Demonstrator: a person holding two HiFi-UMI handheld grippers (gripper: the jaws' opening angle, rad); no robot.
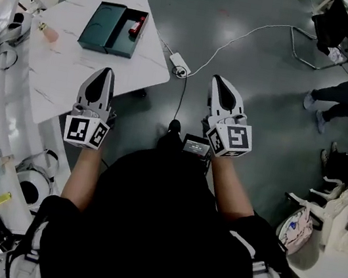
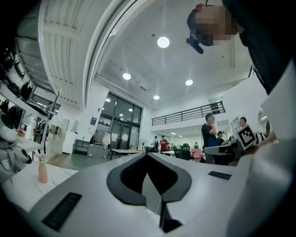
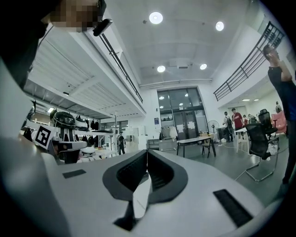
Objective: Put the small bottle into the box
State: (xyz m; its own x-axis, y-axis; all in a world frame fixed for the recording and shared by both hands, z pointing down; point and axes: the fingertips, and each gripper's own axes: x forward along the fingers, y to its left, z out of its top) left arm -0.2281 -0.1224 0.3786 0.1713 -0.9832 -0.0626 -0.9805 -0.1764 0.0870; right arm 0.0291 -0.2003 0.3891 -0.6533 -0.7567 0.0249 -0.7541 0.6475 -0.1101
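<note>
Round ceiling lights [image 2: 163,42] glare off the glossy floor [image 1: 259,70]; fisheye edges darken, perhaps blurred.

A white power strip [image 1: 179,62] lies on the grey floor beside my marble table [image 1: 64,79]. A black chair [image 1: 331,24] stands well apart.

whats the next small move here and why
Probably ease the left tongs forward toward the small bottle: it stands on the white table left of the open box, and those tongs are shut, empty and nearest it.
</note>
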